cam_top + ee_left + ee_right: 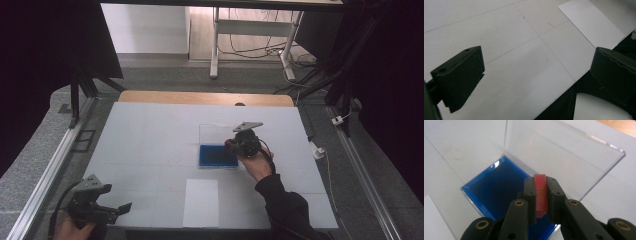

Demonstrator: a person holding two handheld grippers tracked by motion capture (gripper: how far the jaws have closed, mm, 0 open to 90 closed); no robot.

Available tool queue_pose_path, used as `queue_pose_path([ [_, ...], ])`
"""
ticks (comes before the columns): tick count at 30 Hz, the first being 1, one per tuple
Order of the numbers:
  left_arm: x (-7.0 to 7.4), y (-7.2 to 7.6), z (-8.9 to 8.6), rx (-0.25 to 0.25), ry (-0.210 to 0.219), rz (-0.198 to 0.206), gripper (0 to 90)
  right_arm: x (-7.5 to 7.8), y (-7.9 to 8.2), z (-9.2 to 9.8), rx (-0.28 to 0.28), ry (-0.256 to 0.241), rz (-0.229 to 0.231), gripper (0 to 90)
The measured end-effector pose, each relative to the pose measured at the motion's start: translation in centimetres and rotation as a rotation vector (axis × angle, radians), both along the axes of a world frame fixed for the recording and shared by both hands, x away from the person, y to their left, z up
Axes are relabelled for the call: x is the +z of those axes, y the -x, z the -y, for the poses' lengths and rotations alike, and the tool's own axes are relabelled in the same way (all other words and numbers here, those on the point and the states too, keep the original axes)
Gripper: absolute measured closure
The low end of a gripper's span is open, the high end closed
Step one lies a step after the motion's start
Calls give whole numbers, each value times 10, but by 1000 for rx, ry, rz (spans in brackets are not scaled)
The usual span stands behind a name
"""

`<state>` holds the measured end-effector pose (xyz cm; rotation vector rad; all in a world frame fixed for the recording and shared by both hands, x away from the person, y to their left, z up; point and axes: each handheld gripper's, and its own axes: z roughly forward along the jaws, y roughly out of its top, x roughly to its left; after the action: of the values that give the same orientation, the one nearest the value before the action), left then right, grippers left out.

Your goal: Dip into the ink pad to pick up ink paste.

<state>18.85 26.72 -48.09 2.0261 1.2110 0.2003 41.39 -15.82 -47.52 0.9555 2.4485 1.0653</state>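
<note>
1. Right gripper view: the right gripper point(541, 195) is clamped on a flat red piece point(540, 192), just above the blue box point(499, 187) with its clear lid point(559, 155) raised beyond.
2. The left gripper point(534, 72) is spread wide, holding nothing, over the table point(511, 82).

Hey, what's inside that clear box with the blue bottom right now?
The clear box shows just its blue lining. The right gripper, clamping a red piece, covers the lining's near corner, so that part stays unseen.
</note>
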Motion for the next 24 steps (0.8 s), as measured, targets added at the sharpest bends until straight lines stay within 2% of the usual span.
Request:
queue_pose_path([
  [7, 0, 0, 0, 1, -2, 0, 0, 3, 3, -9, 34, -14, -6, 797],
  [13, 0, 0, 0, 1, -3, -1, 0, -1, 7, -24, 86, -17, -35, 797],
  [24, 0, 0, 0, 1, -3, 0, 0, -13, 14, -47, 148, 5, -37, 797],
])
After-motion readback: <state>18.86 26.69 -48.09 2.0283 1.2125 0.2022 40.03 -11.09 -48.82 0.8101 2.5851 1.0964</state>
